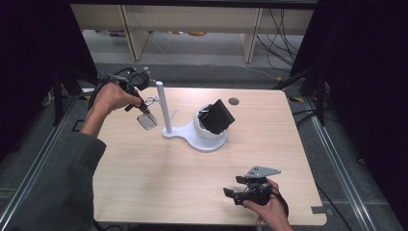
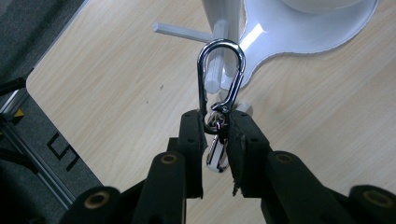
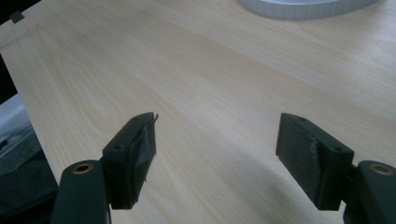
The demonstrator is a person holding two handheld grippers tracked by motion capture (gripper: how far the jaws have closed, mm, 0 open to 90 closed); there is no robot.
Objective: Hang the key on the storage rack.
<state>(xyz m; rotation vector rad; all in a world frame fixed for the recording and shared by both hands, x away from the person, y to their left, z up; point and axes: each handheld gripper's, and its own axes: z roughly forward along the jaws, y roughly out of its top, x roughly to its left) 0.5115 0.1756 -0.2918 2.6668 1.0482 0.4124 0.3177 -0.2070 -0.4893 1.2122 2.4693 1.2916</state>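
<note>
Black pads of the left gripper (image 2: 217,135) pinch a silver carabiner (image 2: 221,77) keyring near the table's (image 1: 159,178) far left edge, beside the white stand's (image 1: 195,136) post (image 1: 163,107). Probably it's being hung there; next, loop onto peg (image 2: 212,74). Right gripper (image 3: 217,149) gapes wide, idle.

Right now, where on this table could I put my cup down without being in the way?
The near-left stretch of the table is bare, between the sleeve and the right gripper. The right side, past the white stand, is bare too. It is crowded at the far left, where the left gripper holds a carabiner by the post.
</note>
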